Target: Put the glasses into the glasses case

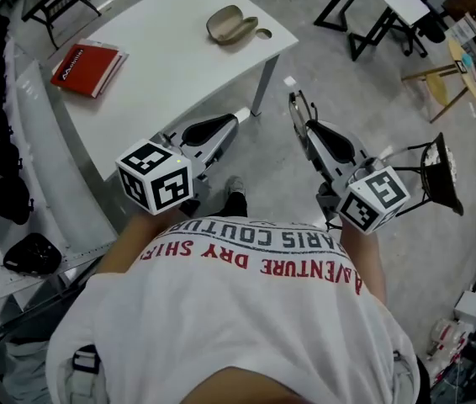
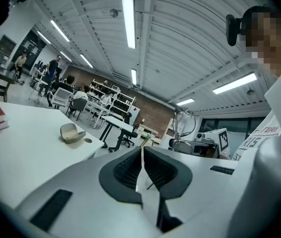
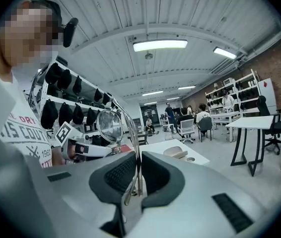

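The open beige glasses case point(image 1: 231, 25) lies near the far edge of the white table point(image 1: 162, 82); it also shows in the left gripper view point(image 2: 71, 133) and the right gripper view point(image 3: 176, 152). My right gripper point(image 1: 305, 130) hangs over the floor beside the table's corner, shut on a temple of the wire-framed glasses point(image 1: 295, 101), whose lens point(image 3: 109, 125) rises just past the pads. The left gripper point(image 1: 240, 116) hovers by the table's near edge, jaws together with nothing between them. From the left gripper view the glasses point(image 2: 182, 124) appear off to the right.
A red book point(image 1: 87, 67) lies on the table's left part. A table leg point(image 1: 261, 87) stands between the grippers. A black stand point(image 1: 440, 175) sits on the floor at right. Racks with black helmets point(image 1: 28, 255) line the left side.
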Motion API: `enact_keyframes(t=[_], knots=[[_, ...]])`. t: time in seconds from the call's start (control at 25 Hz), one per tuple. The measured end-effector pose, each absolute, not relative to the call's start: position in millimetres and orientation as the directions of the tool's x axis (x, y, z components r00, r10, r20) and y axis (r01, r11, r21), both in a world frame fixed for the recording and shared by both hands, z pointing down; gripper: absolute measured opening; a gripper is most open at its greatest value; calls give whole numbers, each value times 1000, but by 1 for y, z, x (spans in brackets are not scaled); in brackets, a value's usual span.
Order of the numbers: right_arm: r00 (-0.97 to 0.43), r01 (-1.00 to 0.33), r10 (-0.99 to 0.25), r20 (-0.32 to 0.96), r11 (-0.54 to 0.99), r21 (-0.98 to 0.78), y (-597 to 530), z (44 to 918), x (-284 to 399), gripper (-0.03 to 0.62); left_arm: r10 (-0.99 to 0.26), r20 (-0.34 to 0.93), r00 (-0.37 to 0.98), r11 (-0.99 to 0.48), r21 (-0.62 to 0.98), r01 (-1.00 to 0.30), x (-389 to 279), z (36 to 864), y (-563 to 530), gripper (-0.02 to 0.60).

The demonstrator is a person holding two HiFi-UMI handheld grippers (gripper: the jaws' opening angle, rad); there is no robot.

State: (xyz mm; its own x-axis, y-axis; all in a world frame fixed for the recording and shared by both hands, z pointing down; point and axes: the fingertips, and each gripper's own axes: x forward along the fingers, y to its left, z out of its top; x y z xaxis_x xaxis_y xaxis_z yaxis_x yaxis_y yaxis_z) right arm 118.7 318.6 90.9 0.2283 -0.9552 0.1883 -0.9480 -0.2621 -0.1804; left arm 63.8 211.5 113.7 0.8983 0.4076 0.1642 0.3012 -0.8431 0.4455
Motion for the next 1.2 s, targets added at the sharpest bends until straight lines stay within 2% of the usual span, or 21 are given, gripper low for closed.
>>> enact_keyframes(t=[0.72,1.2], knots=[[170,-944,-935,310,-245,-223,229,135,283,46,405,238,883,-826,510,241,233,148,130,37],[157,-944,-928,337,-241,-225,201,150,318,46,403,245,881,-821,523,230,269,160,107,37]])
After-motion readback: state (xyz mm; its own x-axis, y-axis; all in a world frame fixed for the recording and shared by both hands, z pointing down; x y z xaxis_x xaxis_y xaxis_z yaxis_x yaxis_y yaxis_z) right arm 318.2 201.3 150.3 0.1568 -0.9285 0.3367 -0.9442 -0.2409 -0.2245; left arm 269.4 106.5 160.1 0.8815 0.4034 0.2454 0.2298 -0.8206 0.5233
